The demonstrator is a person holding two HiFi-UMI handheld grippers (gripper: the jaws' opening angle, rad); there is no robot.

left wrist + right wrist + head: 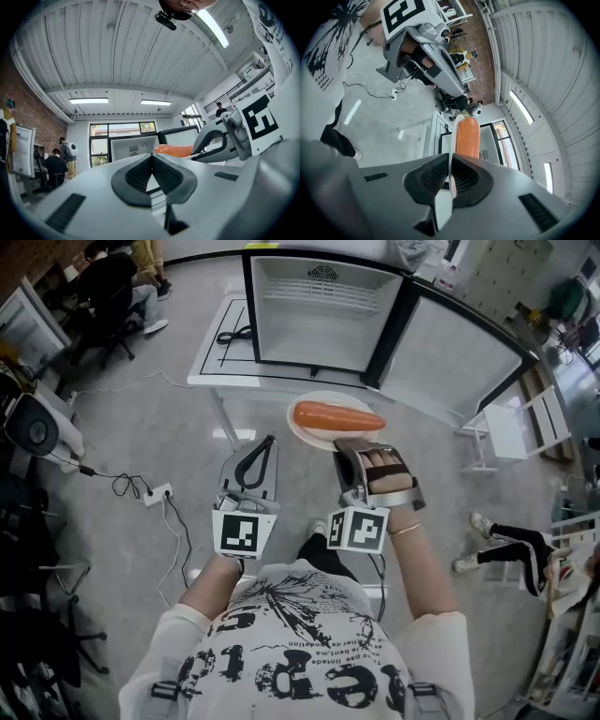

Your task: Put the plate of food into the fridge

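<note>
- The near edge of the plate is lying hidden under the right hand-held gripper in the head view. In the right gripper view the plate is showing only edge-on, as a thin white line.
- The carrot is lying lengthwise across the plate. In the left gripper view only an orange sliver of it is peeking out behind the jaws.
- The left hand is sitting mostly out of sight beneath that gripper's marker cube, with only the bare forearm showing.
- Whether the plate is touching the bench cannot be made out; it is sitting at the bench's front edge, before the open fridge.
- The fridge door is standing swung wide to the right.
- The right hand-held gripper is clenching the plate's rim between its pads and holding the plate level.
- The right hand is wrapping the grip under a strap, with the forearm reaching forward.
- The left hand-held gripper is pointing forward just left of the plate, apart from it, with its jaws pressed together on nothing.
</note>
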